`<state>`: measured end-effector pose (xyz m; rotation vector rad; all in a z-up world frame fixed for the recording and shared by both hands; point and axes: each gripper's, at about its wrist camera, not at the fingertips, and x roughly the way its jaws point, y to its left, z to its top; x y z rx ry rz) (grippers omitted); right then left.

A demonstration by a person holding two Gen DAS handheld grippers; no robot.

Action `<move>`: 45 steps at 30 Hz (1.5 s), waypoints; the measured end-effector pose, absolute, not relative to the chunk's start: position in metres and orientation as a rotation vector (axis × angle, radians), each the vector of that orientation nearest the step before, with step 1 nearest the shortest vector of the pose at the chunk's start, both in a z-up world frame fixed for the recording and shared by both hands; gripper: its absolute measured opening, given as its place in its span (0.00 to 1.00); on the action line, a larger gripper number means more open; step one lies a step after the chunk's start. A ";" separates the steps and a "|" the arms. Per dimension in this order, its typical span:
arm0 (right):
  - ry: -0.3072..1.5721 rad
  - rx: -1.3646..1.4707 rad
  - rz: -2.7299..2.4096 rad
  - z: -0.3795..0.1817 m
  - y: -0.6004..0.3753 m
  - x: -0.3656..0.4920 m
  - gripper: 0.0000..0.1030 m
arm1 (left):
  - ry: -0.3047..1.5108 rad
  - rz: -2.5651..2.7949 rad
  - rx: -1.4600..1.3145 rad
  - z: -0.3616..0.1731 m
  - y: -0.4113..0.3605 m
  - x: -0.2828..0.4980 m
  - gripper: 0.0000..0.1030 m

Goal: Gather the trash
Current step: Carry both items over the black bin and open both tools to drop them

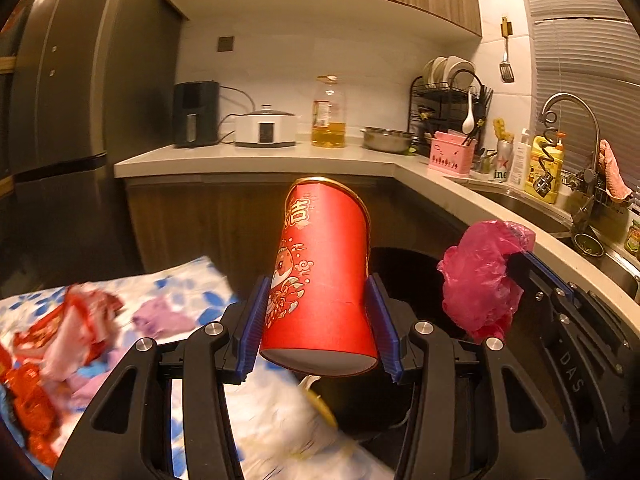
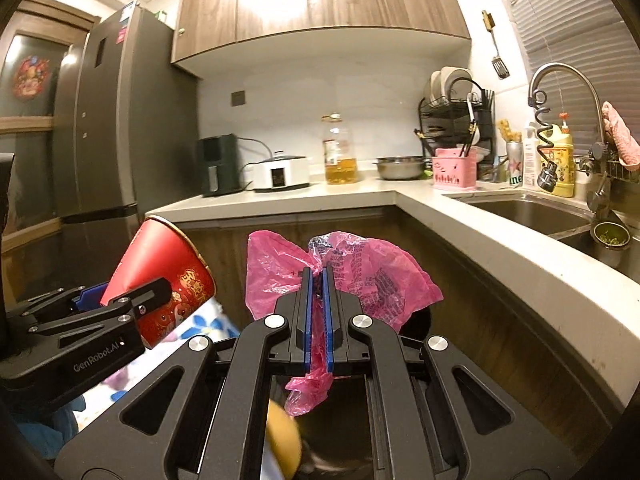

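Note:
My left gripper is shut on a red paper cup with gold print, gripped near its base, its mouth tilted away from me. The same cup shows at the left of the right wrist view, in the left gripper. My right gripper is shut on a crumpled pink plastic bag, which bulges out past the blue pads. In the left wrist view that bag hangs at the right, over a dark round bin below.
A floral cloth strewn with red and pink wrappers lies at the lower left. An L-shaped counter holds an air fryer, cooker, oil bottle, bowl and dish rack. The sink and tap are at right, the fridge at left.

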<state>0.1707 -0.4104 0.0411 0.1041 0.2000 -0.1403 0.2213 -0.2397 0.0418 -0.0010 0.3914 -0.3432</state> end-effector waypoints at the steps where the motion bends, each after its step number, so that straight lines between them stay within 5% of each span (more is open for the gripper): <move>1: 0.202 0.108 -0.143 0.040 -0.414 0.174 0.05 | 0.389 -0.350 0.001 0.041 -0.246 0.226 0.47; 29: 0.287 0.158 -0.137 0.003 -0.471 0.250 0.06 | 0.425 -0.407 -0.001 0.008 -0.317 0.305 0.49; 36: 0.300 0.176 -0.157 -0.002 -0.479 0.253 0.37 | 0.446 -0.426 0.008 0.000 -0.325 0.312 0.49; 45: 0.297 0.183 -0.194 -0.005 -0.485 0.244 0.47 | 0.476 -0.410 0.012 -0.011 -0.324 0.316 0.64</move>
